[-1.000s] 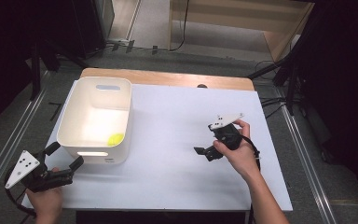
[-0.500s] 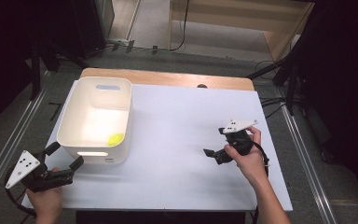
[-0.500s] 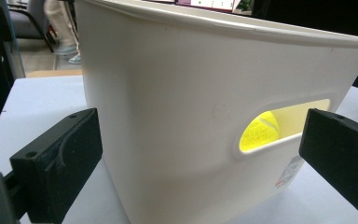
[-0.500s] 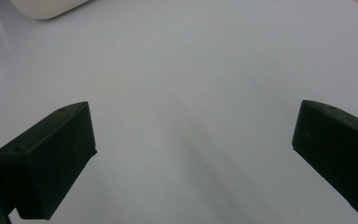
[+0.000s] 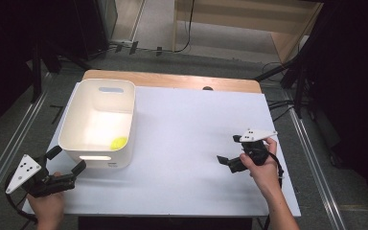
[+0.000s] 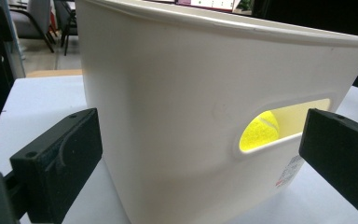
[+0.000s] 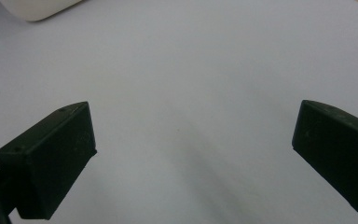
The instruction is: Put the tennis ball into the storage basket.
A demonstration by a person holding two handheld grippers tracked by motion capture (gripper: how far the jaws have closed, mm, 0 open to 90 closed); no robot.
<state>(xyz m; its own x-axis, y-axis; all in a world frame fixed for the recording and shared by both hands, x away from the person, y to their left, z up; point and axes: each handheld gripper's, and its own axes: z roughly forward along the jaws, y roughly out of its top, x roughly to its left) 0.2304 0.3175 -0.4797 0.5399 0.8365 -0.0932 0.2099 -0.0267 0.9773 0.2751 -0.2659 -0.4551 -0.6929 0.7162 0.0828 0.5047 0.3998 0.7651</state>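
A white plastic bin (image 5: 132,117) stands at the table's left, with a yellow tennis ball (image 5: 120,142) in its near right corner. My left gripper (image 5: 67,159) sits open just off the bin's near left corner, jaws pointing at its near wall. In the left gripper view the bin wall (image 6: 168,93) stands close before the open left gripper (image 6: 200,144), and the ball (image 6: 259,132) shows through the handle slot. My right gripper (image 5: 227,149) is held open over the bare table at the right. In the right gripper view the right gripper (image 7: 193,149) has nothing between its jaws.
The white tabletop (image 5: 187,120) has a wooden strip (image 5: 172,80) along its far edge. Black stands and cables crowd the floor beyond the table. A corner of the bin (image 7: 42,7) shows at the top left of the right gripper view.
My right gripper has drifted to the right and a little nearer the person, staying open. The left gripper, bin and ball have not moved.
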